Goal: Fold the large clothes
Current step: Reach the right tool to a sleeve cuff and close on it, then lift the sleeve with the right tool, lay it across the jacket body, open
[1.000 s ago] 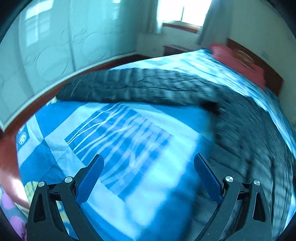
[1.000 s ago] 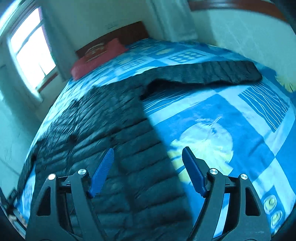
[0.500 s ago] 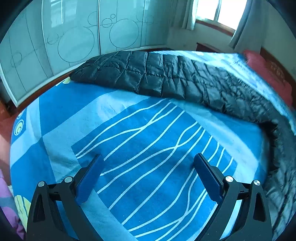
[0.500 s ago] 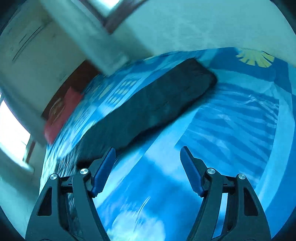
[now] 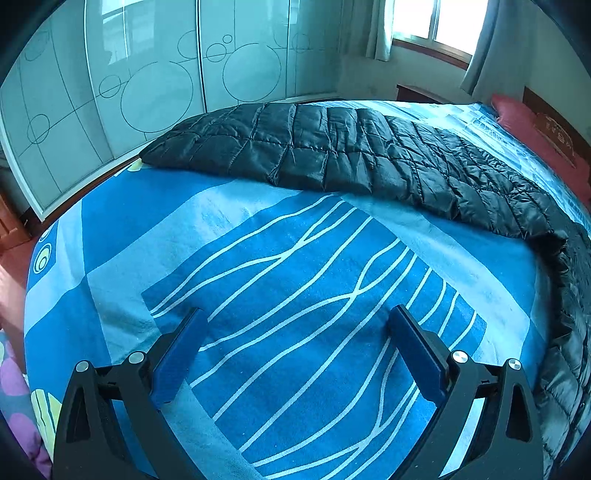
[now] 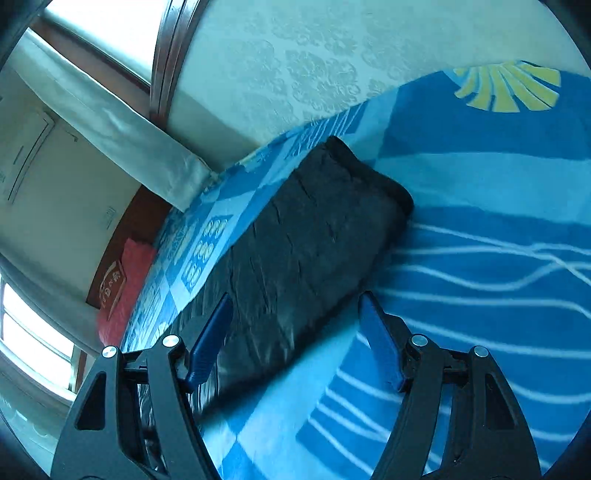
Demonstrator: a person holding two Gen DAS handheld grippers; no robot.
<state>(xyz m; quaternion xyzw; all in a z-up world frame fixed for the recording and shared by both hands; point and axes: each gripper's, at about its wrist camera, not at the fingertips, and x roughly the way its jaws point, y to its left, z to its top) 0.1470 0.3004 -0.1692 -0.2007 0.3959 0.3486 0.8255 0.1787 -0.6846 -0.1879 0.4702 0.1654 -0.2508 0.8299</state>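
A black quilted jacket lies spread on the blue patterned bedspread [image 5: 295, 266]. One sleeve [image 5: 332, 158] stretches across the far side of the left wrist view, its cuff at the left near the bed's edge. My left gripper [image 5: 295, 312] hangs open over bare bedspread, short of that sleeve, with nothing between its fingers. In the right wrist view the other sleeve [image 6: 314, 236] runs diagonally up to its cuff [image 6: 369, 173]. My right gripper [image 6: 295, 297] is open and tilted just above this sleeve. The sleeve shows between its fingers, and the blue pads [image 6: 210, 339] do not press on it.
A red pillow [image 5: 535, 129] and a wooden headboard [image 6: 122, 229] stand at the bed's head. Pale wardrobe doors with circle patterns [image 5: 166, 85] run along the far side, and a patterned wall [image 6: 314, 66] flanks the other. A window with curtains [image 5: 436, 22] and a low cabinet [image 5: 417, 92] are beyond.
The left view swung from the jacket's body to the sleeve, dropped lower, then held still. The right gripper rolled and travelled from the jacket's body out along the other sleeve toward its cuff.
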